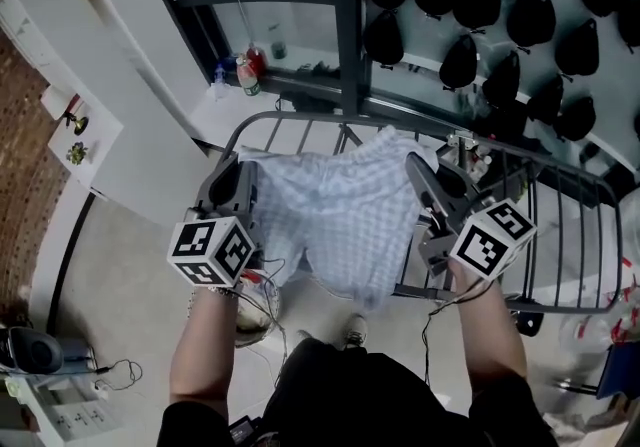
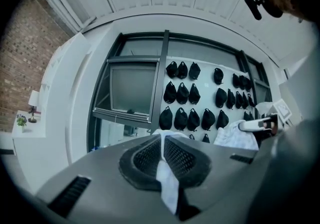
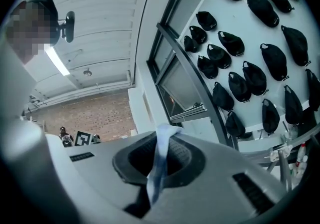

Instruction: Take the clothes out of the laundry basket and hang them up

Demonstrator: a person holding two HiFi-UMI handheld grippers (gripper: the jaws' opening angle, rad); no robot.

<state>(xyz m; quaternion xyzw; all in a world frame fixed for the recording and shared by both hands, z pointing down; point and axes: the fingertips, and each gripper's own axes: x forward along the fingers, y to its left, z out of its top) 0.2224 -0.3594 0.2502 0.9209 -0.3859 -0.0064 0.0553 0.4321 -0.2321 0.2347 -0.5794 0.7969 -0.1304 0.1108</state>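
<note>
A pale checked garment (image 1: 340, 215), shaped like shorts, hangs spread between my two grippers over the near rail of a dark metal drying rack (image 1: 560, 235). My left gripper (image 1: 240, 173) is shut on the garment's left corner, and its own view shows white cloth (image 2: 165, 175) pinched between the black pads. My right gripper (image 1: 415, 167) is shut on the right corner, with a strip of cloth (image 3: 159, 163) caught between its pads. Both point level toward the wall. No laundry basket is in view.
Several black caps (image 1: 520, 15) hang on the wall behind the rack. A dark window frame (image 1: 345, 25) stands beyond, with bottles (image 1: 245, 70) on its sill. A white cabinet (image 1: 110, 85) is at the left, and a power strip (image 1: 70, 415) with cables lies on the floor.
</note>
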